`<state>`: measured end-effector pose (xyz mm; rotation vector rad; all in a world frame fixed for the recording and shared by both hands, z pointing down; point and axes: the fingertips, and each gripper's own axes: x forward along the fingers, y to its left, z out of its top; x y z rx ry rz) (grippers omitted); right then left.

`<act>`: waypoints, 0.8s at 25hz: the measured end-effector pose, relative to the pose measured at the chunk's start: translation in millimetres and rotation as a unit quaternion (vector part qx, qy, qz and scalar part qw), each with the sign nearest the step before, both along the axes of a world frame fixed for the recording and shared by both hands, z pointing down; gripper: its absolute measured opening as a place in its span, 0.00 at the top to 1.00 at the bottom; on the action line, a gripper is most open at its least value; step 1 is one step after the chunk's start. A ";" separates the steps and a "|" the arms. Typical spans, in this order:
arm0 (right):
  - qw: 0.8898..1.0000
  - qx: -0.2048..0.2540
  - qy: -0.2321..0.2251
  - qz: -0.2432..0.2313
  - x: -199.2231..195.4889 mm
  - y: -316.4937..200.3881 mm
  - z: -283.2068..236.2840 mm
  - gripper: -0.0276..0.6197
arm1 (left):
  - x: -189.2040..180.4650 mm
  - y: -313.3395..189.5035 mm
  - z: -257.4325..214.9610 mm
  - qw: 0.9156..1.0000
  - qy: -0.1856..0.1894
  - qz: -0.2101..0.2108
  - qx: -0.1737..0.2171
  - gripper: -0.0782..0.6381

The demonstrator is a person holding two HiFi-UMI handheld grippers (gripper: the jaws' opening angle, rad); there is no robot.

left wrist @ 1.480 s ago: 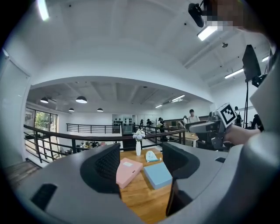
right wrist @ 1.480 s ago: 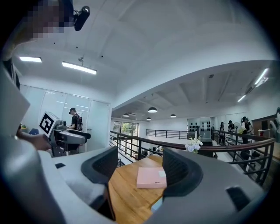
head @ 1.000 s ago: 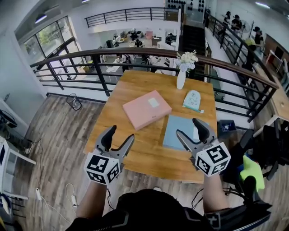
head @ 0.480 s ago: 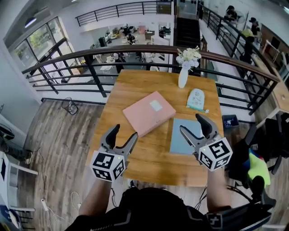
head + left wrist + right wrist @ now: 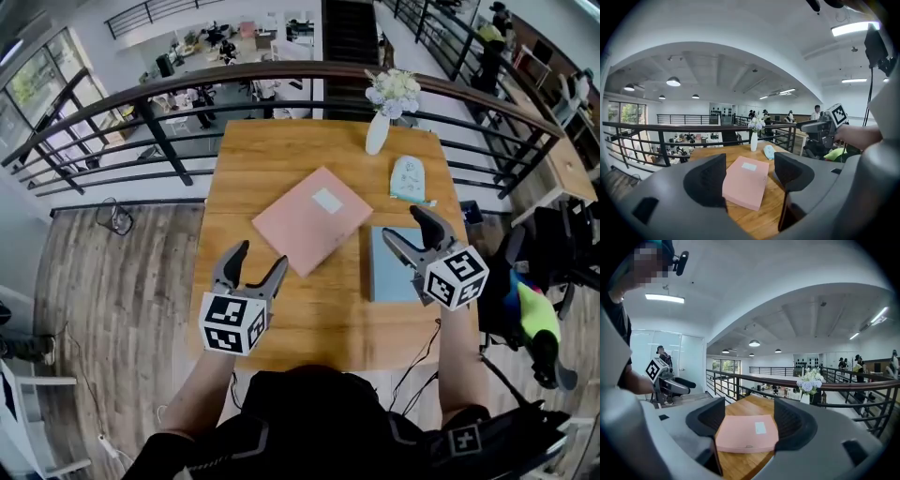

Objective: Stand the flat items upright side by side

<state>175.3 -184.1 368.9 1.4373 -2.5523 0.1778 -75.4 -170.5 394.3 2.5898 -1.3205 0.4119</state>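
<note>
Left hand-held gripper [image 5: 260,258] and right hand-held gripper [image 5: 403,225]: jaws wide apart, nothing held. Pink folder [image 5: 312,217] and blue folder [image 5: 386,283] lie flat on the desk [image 5: 281,159].

Bright, even ceiling light; sharp focus; strong fisheye warp, dark corners.

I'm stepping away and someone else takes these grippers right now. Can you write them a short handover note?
Left gripper: open, empty, above the near part of the table.
Right gripper: open, empty, above the blue flat item in the head view.
Pink box: lying flat mid-table. The blue flat item lies flat at near right. A small pouch and a vase are at the far side.
Done: nothing stands upright yet.
Left: stand the flat items upright, side by side.
</note>
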 end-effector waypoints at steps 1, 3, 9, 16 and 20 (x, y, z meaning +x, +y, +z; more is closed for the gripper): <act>1.000 -0.009 0.008 0.000 -2.7 -5.0 8.0 0.45 | -2.8 -3.7 6.7 1.000 0.010 0.004 -0.010 0.44; 0.999 -0.026 0.019 -0.002 -6.9 -13.1 23.2 0.45 | -4.9 -8.9 20.1 0.999 0.032 0.019 -0.033 0.44; 0.997 -0.060 0.054 -0.010 -11.4 -43.2 67.4 0.45 | -10.4 -23.1 62.7 0.997 0.002 0.035 -0.062 0.44; 0.988 -0.109 0.084 -0.067 10.0 -78.4 130.4 0.44 | 0.2 -17.1 141.3 0.990 -0.014 -0.009 -0.142 0.44; 0.979 -0.126 0.111 -0.116 19.4 -88.9 162.6 0.43 | 11.3 -13.8 162.0 0.988 -0.027 -0.033 -0.151 0.44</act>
